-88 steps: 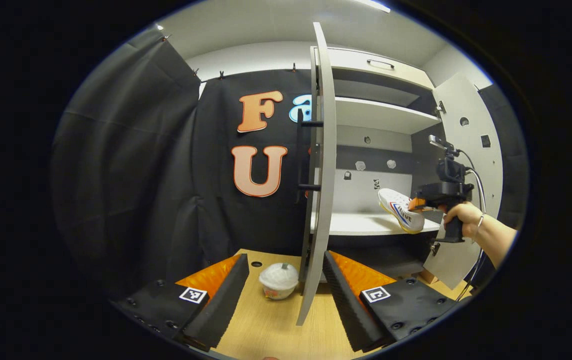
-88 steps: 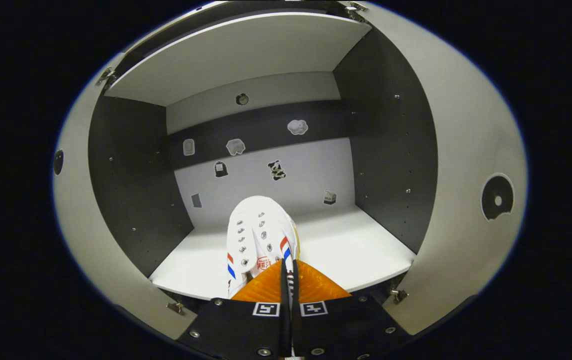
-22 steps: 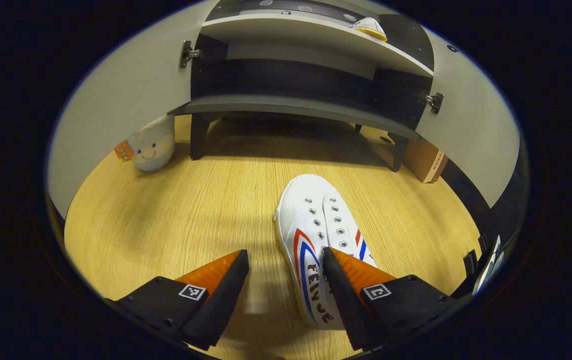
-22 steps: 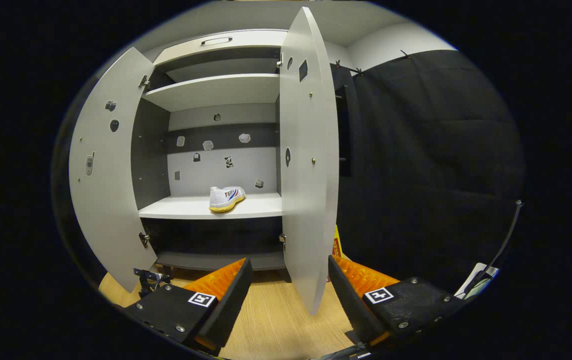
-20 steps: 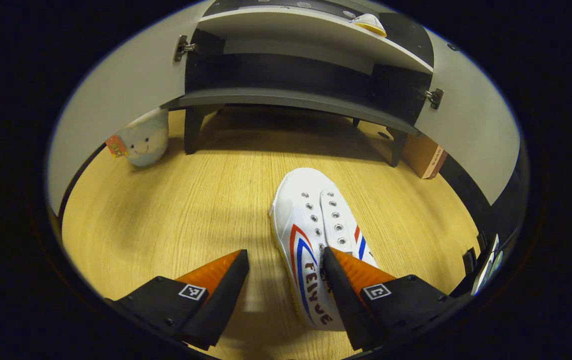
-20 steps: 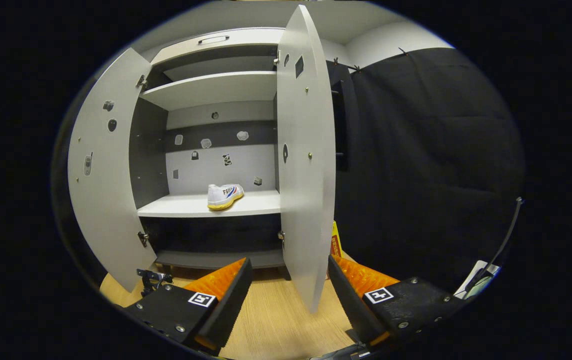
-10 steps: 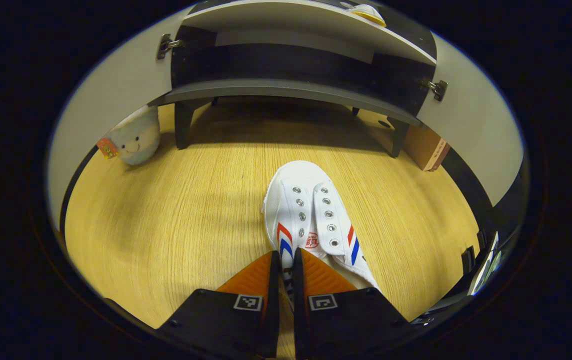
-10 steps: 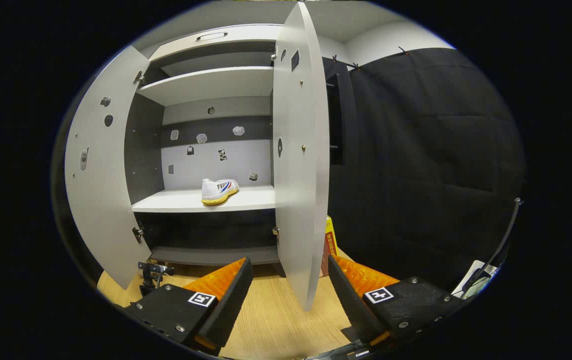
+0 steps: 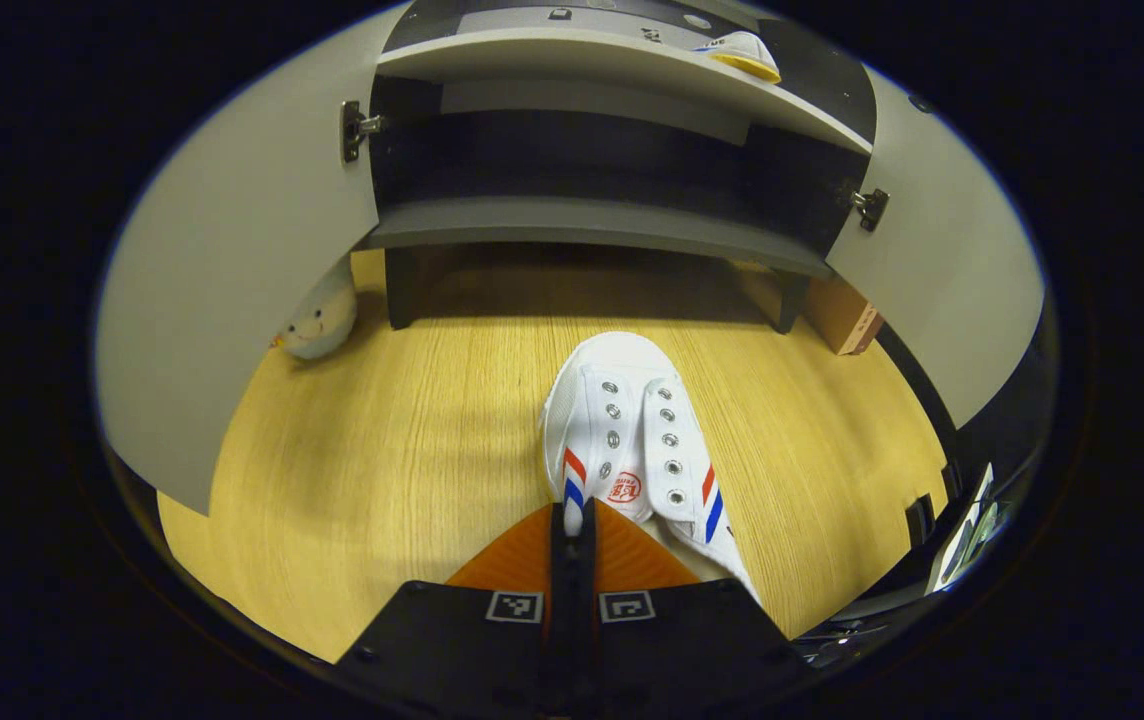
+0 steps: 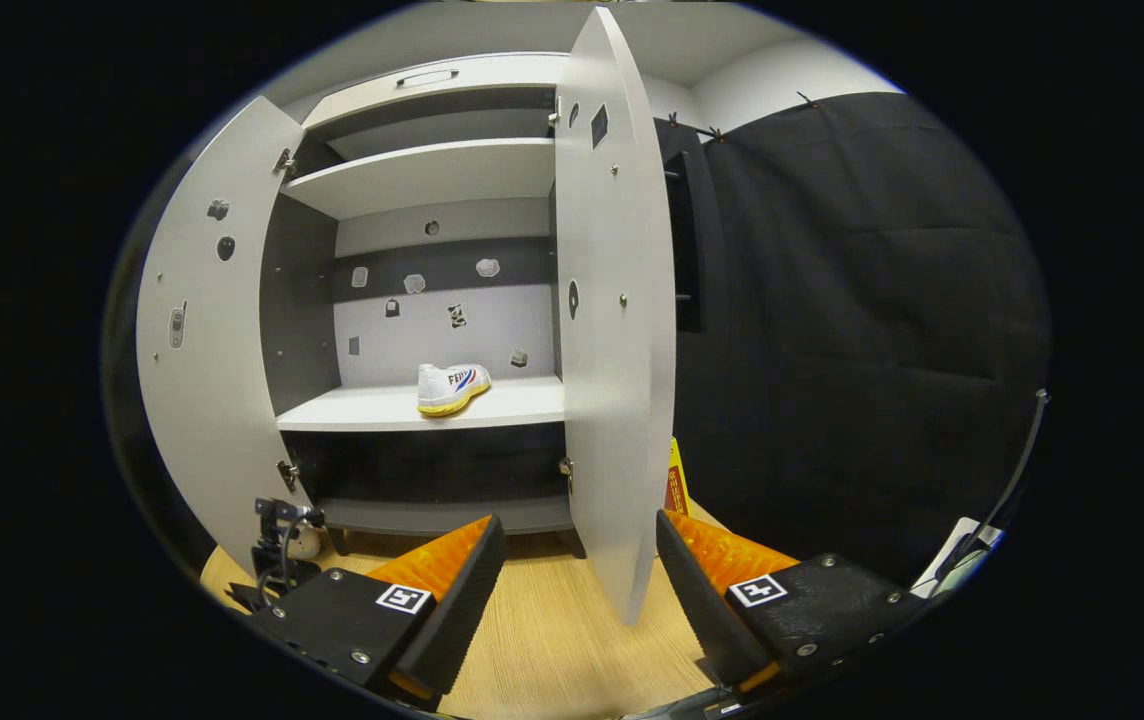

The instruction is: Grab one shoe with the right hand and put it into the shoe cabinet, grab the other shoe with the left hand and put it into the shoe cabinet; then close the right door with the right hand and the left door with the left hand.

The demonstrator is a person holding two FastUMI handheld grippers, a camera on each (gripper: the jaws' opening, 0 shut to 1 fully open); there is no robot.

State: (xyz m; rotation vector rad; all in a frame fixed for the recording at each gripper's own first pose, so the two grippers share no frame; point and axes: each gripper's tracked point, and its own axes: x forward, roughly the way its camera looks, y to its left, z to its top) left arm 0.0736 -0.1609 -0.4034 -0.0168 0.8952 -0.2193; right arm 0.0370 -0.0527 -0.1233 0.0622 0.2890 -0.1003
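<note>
Wood-grain floor in front of the open shoe cabinet carries the white sneaker, and my left gripper has its jaws clamped on the sneaker's side wall. My right gripper hangs with jaws wide before the right door, while the other sneaker sits on the cabinet's middle shelf, near its right end.

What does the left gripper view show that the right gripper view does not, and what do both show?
The left gripper view alone shows the left gripper shut on the second shoe, a plush toy and a cardboard box on the wooden floor. The right gripper view alone shows the open right gripper, the cabinet's upper shelf and its stickered back wall. Both show the open doors and the first shoe on the shelf.
</note>
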